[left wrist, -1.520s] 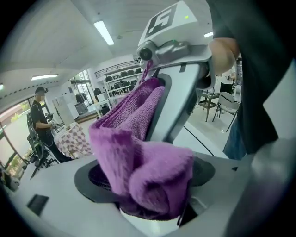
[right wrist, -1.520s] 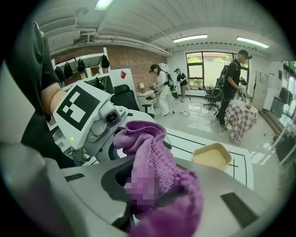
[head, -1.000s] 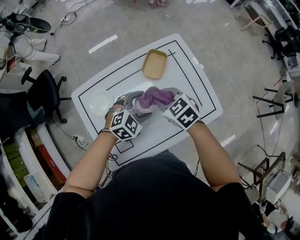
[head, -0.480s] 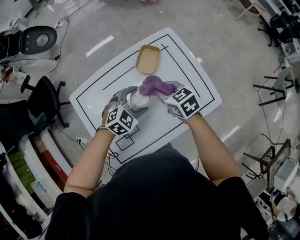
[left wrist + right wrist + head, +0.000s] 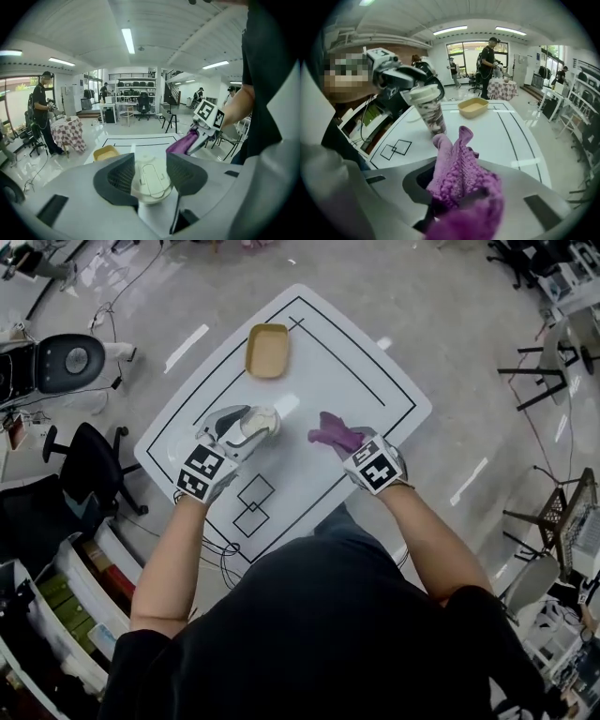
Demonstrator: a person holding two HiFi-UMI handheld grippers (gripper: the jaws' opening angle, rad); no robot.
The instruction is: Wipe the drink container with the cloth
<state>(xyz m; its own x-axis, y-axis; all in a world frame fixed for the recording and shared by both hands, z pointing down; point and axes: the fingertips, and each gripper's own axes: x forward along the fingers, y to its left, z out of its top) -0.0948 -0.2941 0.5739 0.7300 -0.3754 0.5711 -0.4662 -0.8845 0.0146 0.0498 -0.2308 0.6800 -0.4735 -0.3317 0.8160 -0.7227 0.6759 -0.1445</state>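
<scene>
**Drink container (image 5: 263,418) gripped, cloth off to the right**

The drink container is in the L gripper (image 5: 241,427), over the left-middle part of the white surface (image 5: 347,362). The jaws have just been closing, w/ the container between them. The pads press on both sides, right under the lid (image 5: 151,174). I think it's gripped high up so the patterned side below stays bare for wiping. It leans a bit. Can't tell if its bottom touches the surface.

The R gripper (image 5: 349,444) is clenched on the purple cloth (image 5: 457,173). A bunch of cloth sticks out past the jaws. That's prob. so the soft part meets the container first, not the hard gripper.

Cloth & container are apart, w/ bare surface between them, so no wiping is going on at this moment. The R gripper's own view looks right at the container's side. It seems lined up to rub there next, but that's only a guess.

A yellow tray (image 5: 267,350) sits at the far left of the surface. It's well away from both grippers, so it's not in the way.
</scene>
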